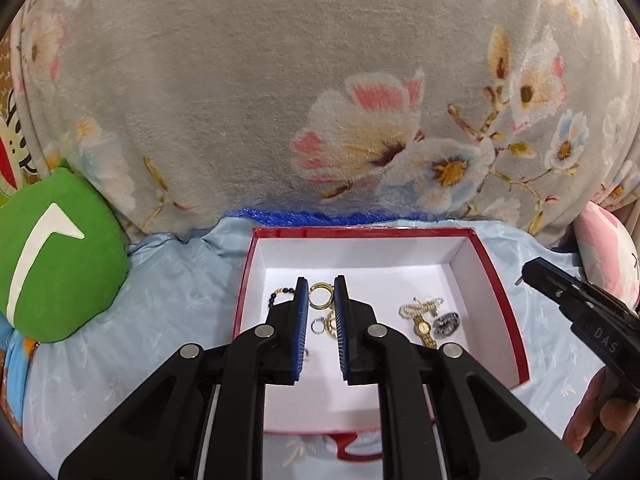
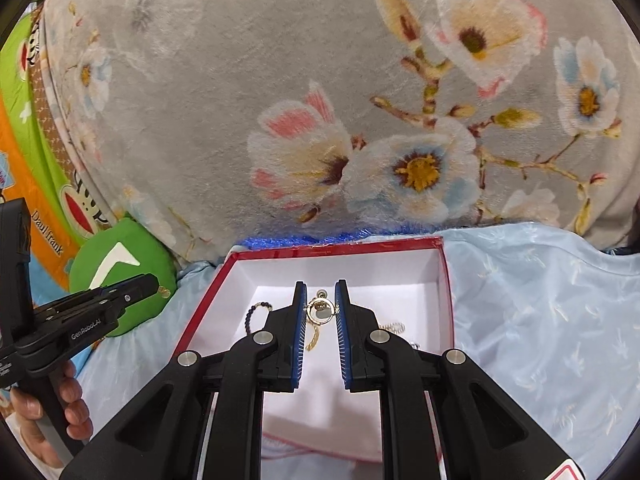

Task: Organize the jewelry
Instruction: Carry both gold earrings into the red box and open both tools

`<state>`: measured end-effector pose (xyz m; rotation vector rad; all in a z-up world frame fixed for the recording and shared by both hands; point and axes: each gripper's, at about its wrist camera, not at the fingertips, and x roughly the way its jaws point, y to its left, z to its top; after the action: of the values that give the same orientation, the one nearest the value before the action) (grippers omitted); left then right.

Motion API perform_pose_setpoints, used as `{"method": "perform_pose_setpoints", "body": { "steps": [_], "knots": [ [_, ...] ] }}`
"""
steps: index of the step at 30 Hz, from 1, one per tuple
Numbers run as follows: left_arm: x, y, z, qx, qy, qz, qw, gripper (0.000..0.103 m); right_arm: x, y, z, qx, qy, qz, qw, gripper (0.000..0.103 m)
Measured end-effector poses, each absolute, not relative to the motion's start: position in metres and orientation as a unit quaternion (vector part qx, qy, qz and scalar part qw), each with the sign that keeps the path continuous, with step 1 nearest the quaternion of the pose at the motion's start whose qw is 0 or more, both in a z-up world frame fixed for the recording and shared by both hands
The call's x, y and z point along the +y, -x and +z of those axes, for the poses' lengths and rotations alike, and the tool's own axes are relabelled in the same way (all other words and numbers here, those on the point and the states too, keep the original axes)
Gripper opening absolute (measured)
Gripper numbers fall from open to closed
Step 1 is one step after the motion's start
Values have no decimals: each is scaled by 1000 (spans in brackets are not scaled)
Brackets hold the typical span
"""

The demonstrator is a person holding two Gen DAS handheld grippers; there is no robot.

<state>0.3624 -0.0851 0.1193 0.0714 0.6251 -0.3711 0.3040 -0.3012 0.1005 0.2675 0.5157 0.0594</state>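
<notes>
Left wrist view: two small gold pieces pinched over the box

Left gripper (image 1: 321, 300), jaws narrow, nips a gold ring (image 1: 320, 294) at its very tips. Right gripper (image 2: 321, 304), equally narrow, appears to pinch a hoop earring (image 2: 320, 309) whose chain dangles. Both hang above the red box (image 1: 360, 231), where a watch (image 1: 422, 326) and beaded bracelet (image 1: 280, 294) lie. Likely hazards: a tip-only hold slipping, a piece lost in the sheet (image 1: 180, 280), or the chain snagging the beads.

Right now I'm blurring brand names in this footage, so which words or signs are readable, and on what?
"DAS": right gripper body, left wrist view.
"GenRobot.AI": left gripper body, right wrist view.
"Daul frank", roughly: orange-green printed fabric.
White tick sign: green cushion.
Small label by hand: unreadable.
</notes>
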Motion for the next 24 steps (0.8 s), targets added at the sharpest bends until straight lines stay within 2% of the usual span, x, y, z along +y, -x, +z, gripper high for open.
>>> {"method": "perform_pose_setpoints", "body": {
  "steps": [12,24],
  "knots": [
    [-126,-449,77,329,-31,-170,928,12,-299,-404,55,287,-156,27,945,13],
    [-128,-486,33,365,-23,-133,921,12,-289,-426,33,305,-149,22,940,13]
  ]
}}
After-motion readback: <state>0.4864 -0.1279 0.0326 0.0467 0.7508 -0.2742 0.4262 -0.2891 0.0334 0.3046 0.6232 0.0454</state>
